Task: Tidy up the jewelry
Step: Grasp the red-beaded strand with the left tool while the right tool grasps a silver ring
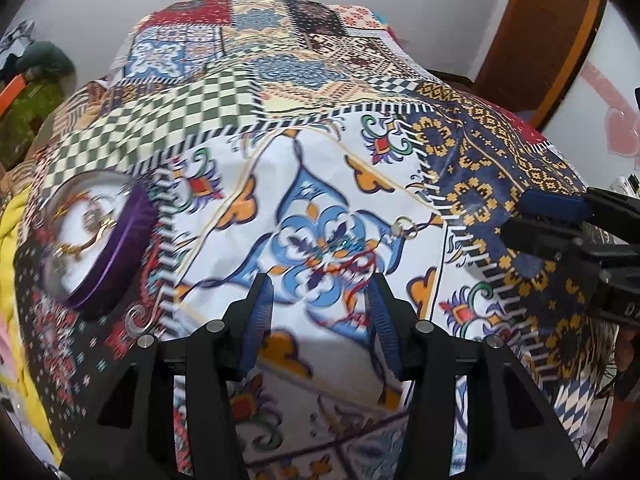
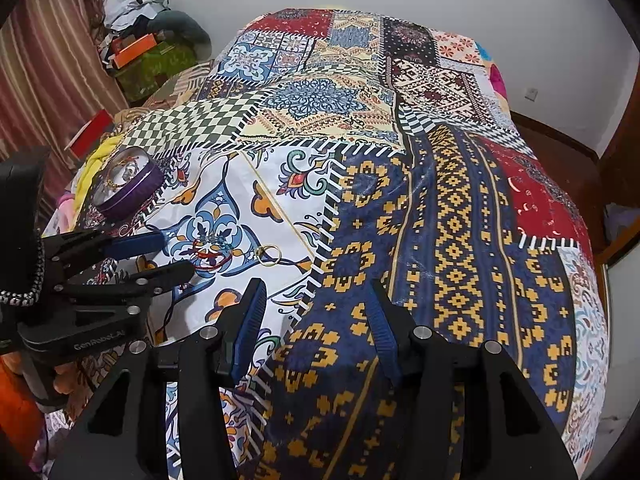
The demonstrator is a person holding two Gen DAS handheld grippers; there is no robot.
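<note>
Left claw (image 1: pixel 320 292) wide open, empty, just before red thread bracelet (image 1: pixel 344 264) on bed cover (image 1: pixel 500 168). Gold rings (image 1: pixel 404 227) just beside bracelet. Round purple tin (image 1: pixel 100 240) well left, some jewelry inside. Right claw (image 2: pixel 320 300) open, empty. Advice: lower left claw, pinch thread only, avoid cloth, carry to tin.

Purple round tin (image 1: pixel 108 256), multicoloured patchwork bedspread (image 1: pixel 320 92), red thread bracelet (image 1: pixel 352 268), blue-padded fingers (image 1: pixel 260 320)

Round purple tin (image 1: pixel 100 236) with clear lid, gold jewelry inside, tilted on bedspread; red thread bracelet (image 1: pixel 352 264) and gold rings (image 1: pixel 404 228) lie loose nearby.
</note>
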